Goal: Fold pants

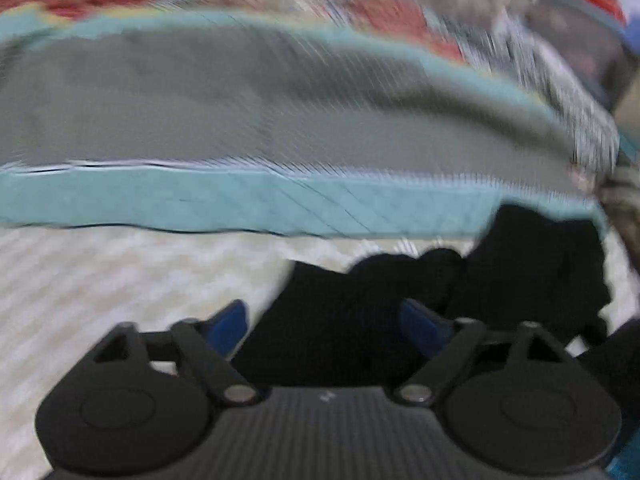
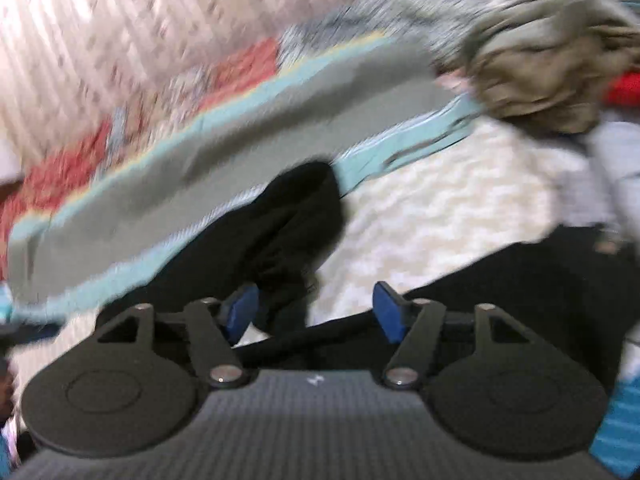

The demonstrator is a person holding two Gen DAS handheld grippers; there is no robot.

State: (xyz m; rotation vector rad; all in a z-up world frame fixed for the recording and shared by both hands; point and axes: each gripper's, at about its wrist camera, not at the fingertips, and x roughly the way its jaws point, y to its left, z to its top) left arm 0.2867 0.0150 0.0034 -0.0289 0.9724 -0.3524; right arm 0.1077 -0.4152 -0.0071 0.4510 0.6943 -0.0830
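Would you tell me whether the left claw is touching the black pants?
Cannot tell: in the blurred left wrist view, the left claw stands open with the black pants behind it.

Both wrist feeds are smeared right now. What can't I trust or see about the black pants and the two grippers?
- Black pants: left wrist view, motion blur hides folds; gripper body covers the near part.
- Black pants, right wrist view: right edge cuts them off.
- Left gripper and right gripper: pads apart; contact with the fabric unclear.
- Olive garment: too blurred to identify.

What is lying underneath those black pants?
The black fabric pants lie on a cream textured bedspread and overlap a teal-edged grey mat; whatever they cover is hidden.
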